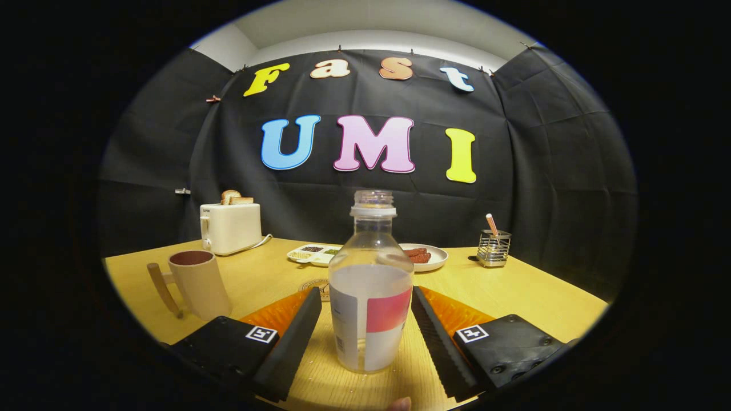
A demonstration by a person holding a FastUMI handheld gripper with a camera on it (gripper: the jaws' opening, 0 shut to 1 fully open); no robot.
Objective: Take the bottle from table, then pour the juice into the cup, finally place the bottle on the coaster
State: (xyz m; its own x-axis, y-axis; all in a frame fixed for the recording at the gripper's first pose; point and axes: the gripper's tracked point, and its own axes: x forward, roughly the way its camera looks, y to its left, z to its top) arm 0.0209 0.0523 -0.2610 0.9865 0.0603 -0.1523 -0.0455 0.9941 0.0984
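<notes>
A clear plastic bottle [370,285] with no cap, a pink-and-white label and pale juice up to about half its height stands upright on the wooden table [531,291]. It sits between the two fingers of my gripper [366,297], which is open; the right finger lies almost against the bottle and the left one shows a thin gap. A beige cup [200,282] with a wooden handle stands beyond the left finger. A round wooden coaster [317,285] peeks out just behind the bottle, mostly hidden by the bottle and the left finger.
A white toaster [230,227] with bread stands at the back left. Behind the bottle lie a divided white dish [313,253] and a plate [425,257] with red pieces. A wire holder [494,248] stands back right. A person's fingertip [400,404] shows below the bottle.
</notes>
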